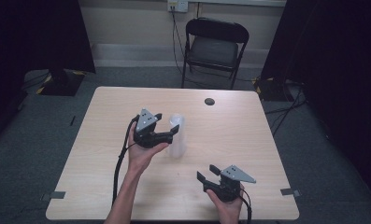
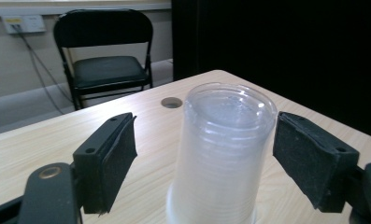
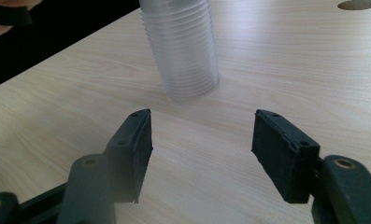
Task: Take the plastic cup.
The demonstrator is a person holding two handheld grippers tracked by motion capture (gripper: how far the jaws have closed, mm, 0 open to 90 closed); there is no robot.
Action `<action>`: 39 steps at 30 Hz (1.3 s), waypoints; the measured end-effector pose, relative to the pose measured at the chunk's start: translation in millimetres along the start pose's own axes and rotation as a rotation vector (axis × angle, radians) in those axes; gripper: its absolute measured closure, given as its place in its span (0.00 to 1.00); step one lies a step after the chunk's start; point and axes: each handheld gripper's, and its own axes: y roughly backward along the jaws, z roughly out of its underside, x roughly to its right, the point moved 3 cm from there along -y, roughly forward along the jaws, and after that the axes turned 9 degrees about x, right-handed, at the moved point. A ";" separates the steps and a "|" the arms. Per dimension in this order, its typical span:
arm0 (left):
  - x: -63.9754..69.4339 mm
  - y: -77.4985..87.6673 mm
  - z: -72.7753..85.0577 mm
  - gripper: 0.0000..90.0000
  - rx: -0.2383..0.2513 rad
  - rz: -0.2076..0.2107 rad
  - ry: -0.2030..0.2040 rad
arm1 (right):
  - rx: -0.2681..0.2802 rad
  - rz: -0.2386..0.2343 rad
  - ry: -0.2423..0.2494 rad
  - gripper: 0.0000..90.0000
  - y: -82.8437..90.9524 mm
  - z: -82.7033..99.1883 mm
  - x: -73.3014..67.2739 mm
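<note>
Translucent cup stack [image 2: 223, 154] upright on desk [image 1: 103, 112] | left claw [image 1: 167, 127] open, straddling it so we can grip | right claw [image 1: 208, 172] open, idle at 5 o'clock

A tall stack of clear plastic cups [image 1: 176, 135] is standing upside down near the middle of the light wooden table [image 1: 103, 140]. The left gripper [image 1: 167, 125] is sitting just to its left, jaws on either side of the stack without touching it. The right gripper [image 1: 208, 173] is resting near the front edge, right of the stack and well apart from it. A round cable hole [image 1: 210, 101] is lying behind the stack, and a black folding chair [image 1: 214, 46] is standing beyond the table's far edge.
</note>
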 end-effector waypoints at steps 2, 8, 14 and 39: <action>-0.5 -4.8 2.1 0.24 0.000 0.006 -0.006 | 0.001 -0.001 -0.002 0.42 0.6 -0.2 0.1; 2.9 -18.4 8.9 0.23 -0.013 0.009 -0.033 | -0.002 -0.036 -0.012 0.42 -4.3 -1.3 -2.0; 3.3 -27.7 18.2 0.23 -0.054 0.034 -0.022 | -0.010 -0.031 0.005 0.42 -5.4 -0.8 -3.9; 1.1 -46.8 54.2 0.26 -0.162 0.060 0.007 | -0.024 -0.017 0.015 0.41 -6.4 1.8 -3.6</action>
